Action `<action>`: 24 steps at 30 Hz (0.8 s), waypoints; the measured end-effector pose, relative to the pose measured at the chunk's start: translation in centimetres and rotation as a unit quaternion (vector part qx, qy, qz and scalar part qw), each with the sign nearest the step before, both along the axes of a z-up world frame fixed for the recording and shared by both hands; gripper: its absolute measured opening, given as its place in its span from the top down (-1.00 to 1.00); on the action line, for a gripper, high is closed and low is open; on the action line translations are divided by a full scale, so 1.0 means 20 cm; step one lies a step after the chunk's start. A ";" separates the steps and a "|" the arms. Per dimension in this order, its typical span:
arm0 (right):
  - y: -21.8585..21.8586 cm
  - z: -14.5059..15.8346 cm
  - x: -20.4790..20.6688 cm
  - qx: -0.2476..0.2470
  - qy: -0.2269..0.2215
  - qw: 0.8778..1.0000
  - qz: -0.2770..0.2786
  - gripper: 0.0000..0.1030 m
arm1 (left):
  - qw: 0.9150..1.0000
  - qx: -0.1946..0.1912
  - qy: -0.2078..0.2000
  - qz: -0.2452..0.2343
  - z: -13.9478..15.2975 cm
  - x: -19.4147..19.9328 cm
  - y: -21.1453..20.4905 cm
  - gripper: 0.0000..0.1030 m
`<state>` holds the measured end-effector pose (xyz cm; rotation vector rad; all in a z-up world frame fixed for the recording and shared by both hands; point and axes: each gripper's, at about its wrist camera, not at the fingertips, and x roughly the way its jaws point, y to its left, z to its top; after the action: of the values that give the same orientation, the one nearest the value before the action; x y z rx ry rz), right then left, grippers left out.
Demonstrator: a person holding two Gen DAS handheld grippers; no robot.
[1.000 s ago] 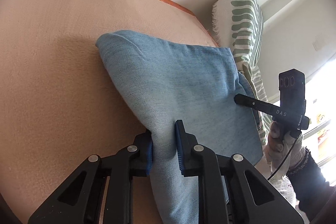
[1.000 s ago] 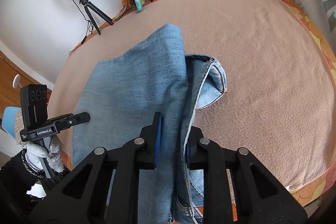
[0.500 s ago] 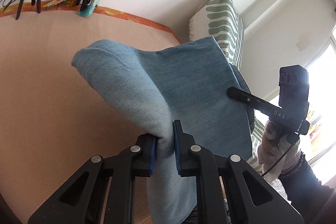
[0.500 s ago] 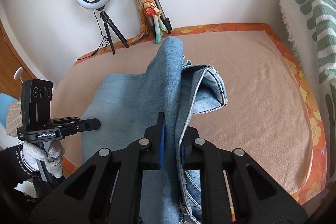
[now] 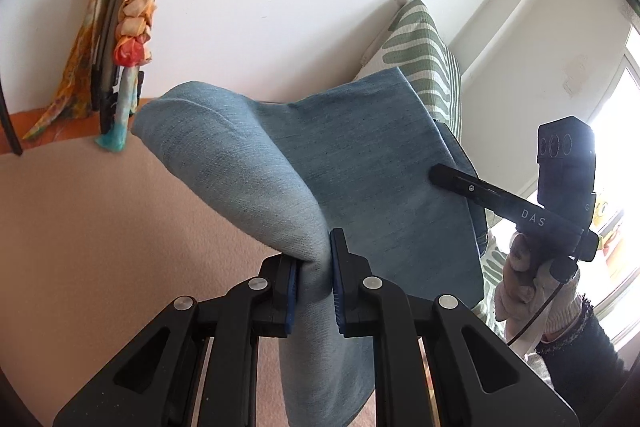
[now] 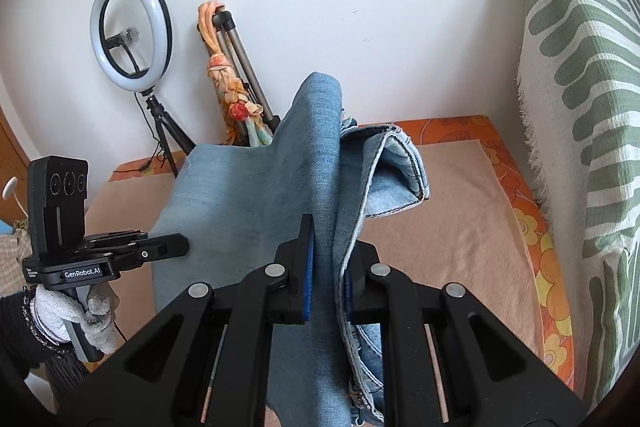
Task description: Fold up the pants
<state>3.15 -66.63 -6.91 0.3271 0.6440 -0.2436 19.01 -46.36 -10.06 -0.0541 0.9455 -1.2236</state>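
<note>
Pants of light blue denim [image 5: 360, 187] hang in the air between the two grippers, lifted above a bed covered with a peach-coloured blanket [image 5: 100, 227]. The left black two-finger gripper [image 5: 314, 287] is clamped on a bunched fold of the denim — the cloth is squeezed between its blue pads and drapes down below the jaws. The right black two-finger gripper [image 6: 326, 267] is likewise closed on the pants, pinching several layers at an edge where white stitched seams and a paler inner side [image 6: 400, 171] show.

From the left wrist view, the fabric spreads as a broad sheet toward the right gripper [image 5: 452, 179], held by a hand in a pale knit glove [image 5: 532, 287]. From the right wrist view, the left gripper [image 6: 160, 251] sits at the sheet's left edge, also in a gloved hand [image 6: 76, 315].

Against the white wall stand a white ring light on a black tripod [image 6: 132, 31] and a folded tripod wrapped in an orange patterned scarf [image 6: 228, 79]. A cream cushion with green wavy stripes [image 6: 580, 107] leans at the right of the bed — an orange floral sheet [image 6: 532, 227] shows along the blanket's edge.
</note>
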 end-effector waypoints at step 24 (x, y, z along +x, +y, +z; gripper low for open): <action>-0.61 -0.48 0.81 -0.025 0.088 0.990 -0.106 0.67 | 0.992 0.119 -0.018 0.050 -0.43 0.61 -0.58 0.71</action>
<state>19.28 -78.87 -16.43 0.3287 0.7769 -0.4953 31.30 -57.95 -18.69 0.1079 1.0377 -1.0100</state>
